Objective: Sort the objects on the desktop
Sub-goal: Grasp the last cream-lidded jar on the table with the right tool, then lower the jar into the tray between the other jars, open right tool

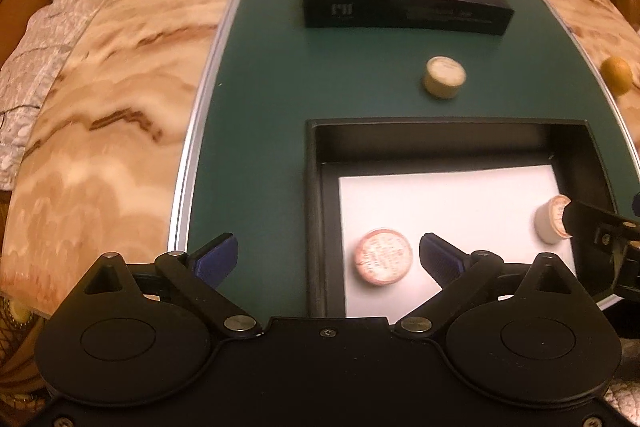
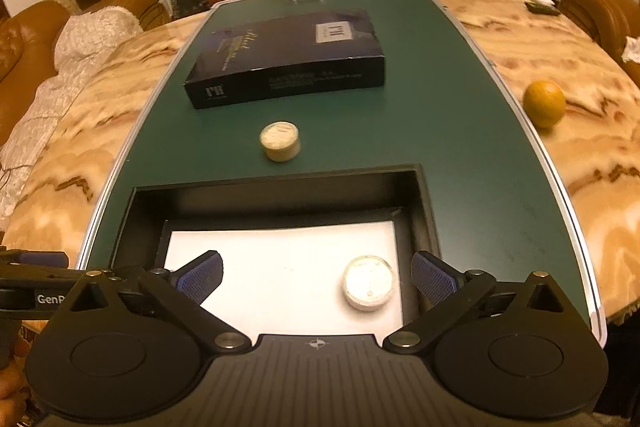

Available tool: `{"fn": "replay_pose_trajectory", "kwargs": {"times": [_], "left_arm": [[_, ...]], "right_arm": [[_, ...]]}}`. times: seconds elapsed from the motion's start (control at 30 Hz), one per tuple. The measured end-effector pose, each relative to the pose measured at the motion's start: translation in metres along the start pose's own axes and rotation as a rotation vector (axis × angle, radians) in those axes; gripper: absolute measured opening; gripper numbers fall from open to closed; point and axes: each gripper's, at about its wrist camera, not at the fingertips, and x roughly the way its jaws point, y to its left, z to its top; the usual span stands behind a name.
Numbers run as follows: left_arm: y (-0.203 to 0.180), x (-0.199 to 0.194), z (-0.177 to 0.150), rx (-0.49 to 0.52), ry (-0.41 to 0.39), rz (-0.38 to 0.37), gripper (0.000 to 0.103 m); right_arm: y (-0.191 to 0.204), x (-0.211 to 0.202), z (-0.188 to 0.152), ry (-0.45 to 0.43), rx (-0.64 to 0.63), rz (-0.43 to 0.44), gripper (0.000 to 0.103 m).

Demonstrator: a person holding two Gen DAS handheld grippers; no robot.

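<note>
1. Both grippers hover over an open black tray [image 2: 426,211]; left gripper [image 1: 329,259] and right gripper [image 2: 317,277] have fingers spread, holding nothing.
2. Two round containers lie inside; one [image 2: 368,287] sits at five o'clock.
3. A third container [image 2: 279,141] waits on the green mat [image 2: 440,115] at twelve o'clock, likely next: reach, pinch, carry back.

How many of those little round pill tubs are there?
3. One round tub stands on the green mat beyond the open black box. Two lie inside the box: one at the left, one at the right. More could be hidden.
</note>
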Motion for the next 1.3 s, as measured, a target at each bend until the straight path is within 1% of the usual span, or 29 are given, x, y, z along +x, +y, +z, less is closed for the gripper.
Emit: {"fn": "replay_pose_trajectory", "kwargs": {"times": [0.1, 0.17, 0.33, 0.4, 0.5, 0.63, 0.7, 0.87, 0.93, 1.0, 1.17, 1.23, 1.27, 1.3], "left_arm": [[0.006, 0.001, -0.002, -0.014, 0.005, -0.001, 0.099], [0.01, 0.001, -0.003, -0.023, 0.008, -0.001, 0.099], [0.017, 0.004, -0.003, -0.043, 0.014, 0.002, 0.099], [0.02, 0.004, -0.003, -0.05, 0.014, 0.001, 0.099], [0.023, 0.005, -0.004, -0.058, 0.014, 0.0, 0.099], [0.026, 0.007, -0.004, -0.068, 0.017, 0.001, 0.099], [0.028, 0.007, -0.005, -0.071, 0.02, 0.003, 0.099], [0.035, 0.011, -0.006, -0.083, 0.028, 0.01, 0.099], [0.038, 0.013, -0.007, -0.086, 0.033, 0.013, 0.099], [0.039, 0.015, -0.007, -0.087, 0.039, 0.016, 0.099], [0.041, 0.02, -0.009, -0.086, 0.052, 0.02, 0.099], [0.042, 0.02, -0.009, -0.085, 0.052, 0.021, 0.099], [0.042, 0.02, -0.009, -0.085, 0.053, 0.022, 0.099], [0.042, 0.02, -0.009, -0.086, 0.054, 0.021, 0.099]], "right_arm": [[0.008, 0.003, 0.006, -0.008, -0.023, -0.021, 0.103], [0.012, 0.005, 0.014, -0.021, -0.047, -0.014, 0.103], [0.01, 0.02, 0.047, -0.032, -0.024, -0.005, 0.102], [0.008, 0.03, 0.064, -0.031, -0.017, -0.008, 0.097], [0.009, 0.056, 0.086, 0.01, -0.029, -0.02, 0.087], [0.018, 0.091, 0.103, 0.051, -0.069, -0.028, 0.085], [0.024, 0.109, 0.107, 0.084, -0.078, -0.016, 0.08], [0.037, 0.143, 0.109, 0.141, -0.095, -0.02, 0.076], [0.041, 0.151, 0.109, 0.15, -0.096, -0.023, 0.074], [0.043, 0.158, 0.11, 0.16, -0.098, -0.03, 0.069], [0.046, 0.169, 0.111, 0.172, -0.095, -0.026, 0.065], [0.048, 0.171, 0.112, 0.173, -0.096, -0.028, 0.06], [0.049, 0.173, 0.113, 0.175, -0.097, -0.029, 0.056], [0.049, 0.174, 0.113, 0.177, -0.096, -0.028, 0.049]]}}
